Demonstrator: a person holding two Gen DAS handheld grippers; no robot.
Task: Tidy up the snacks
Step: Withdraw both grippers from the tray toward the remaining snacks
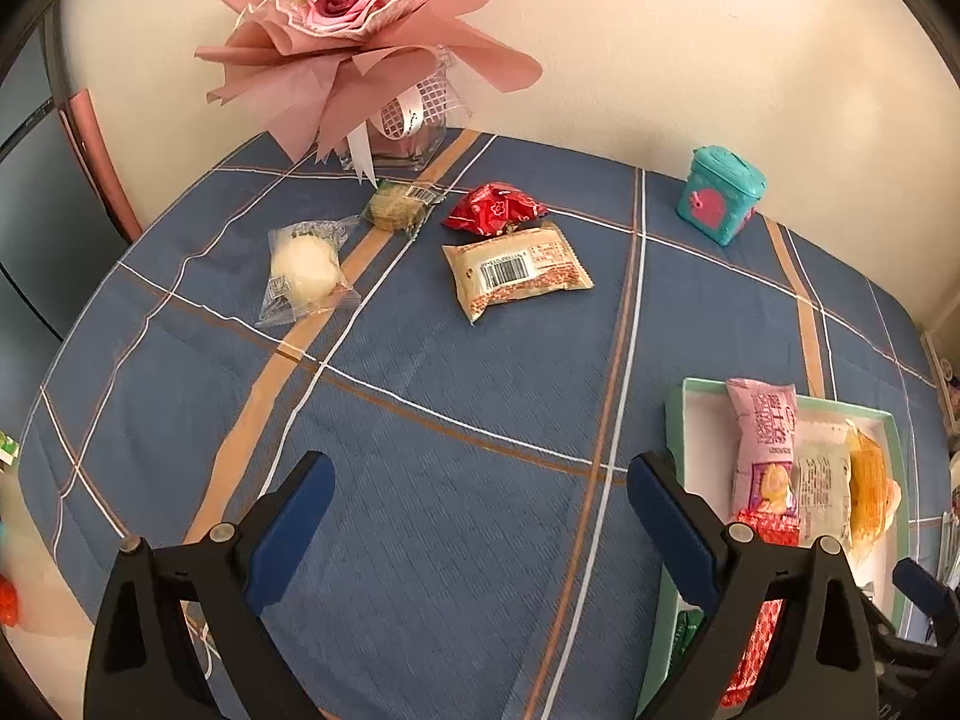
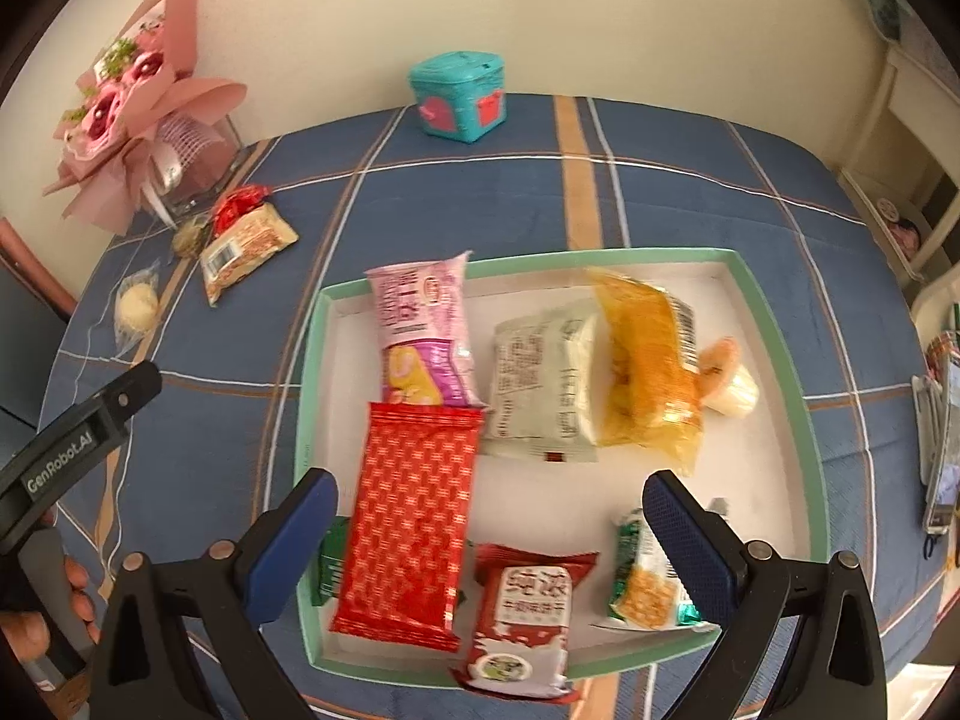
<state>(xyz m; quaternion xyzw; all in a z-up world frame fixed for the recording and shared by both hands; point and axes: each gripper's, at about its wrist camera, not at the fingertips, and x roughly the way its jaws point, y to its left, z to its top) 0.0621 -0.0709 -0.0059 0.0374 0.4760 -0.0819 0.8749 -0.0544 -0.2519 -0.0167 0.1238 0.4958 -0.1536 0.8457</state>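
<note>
A green-rimmed white tray point(image 2: 774, 324) holds several snack packets: a pink one point(image 2: 423, 330), a red patterned one point(image 2: 408, 516), a pale green one point(image 2: 543, 384), an orange one point(image 2: 648, 372). My right gripper point(image 2: 489, 534) is open and empty above the tray's near side. My left gripper point(image 1: 480, 516) is open and empty over bare cloth, left of the tray point(image 1: 675, 420). Loose on the cloth lie a beige barcode packet point(image 1: 516, 270), a red packet point(image 1: 495, 210), a white bun in clear wrap point(image 1: 303, 273) and a greenish cake point(image 1: 396, 207).
A pink bouquet in a glass vase point(image 1: 372, 60) stands at the table's far left. A teal box point(image 1: 720, 192) stands at the far edge by the wall. The left gripper's body point(image 2: 78, 438) shows at the right view's left edge.
</note>
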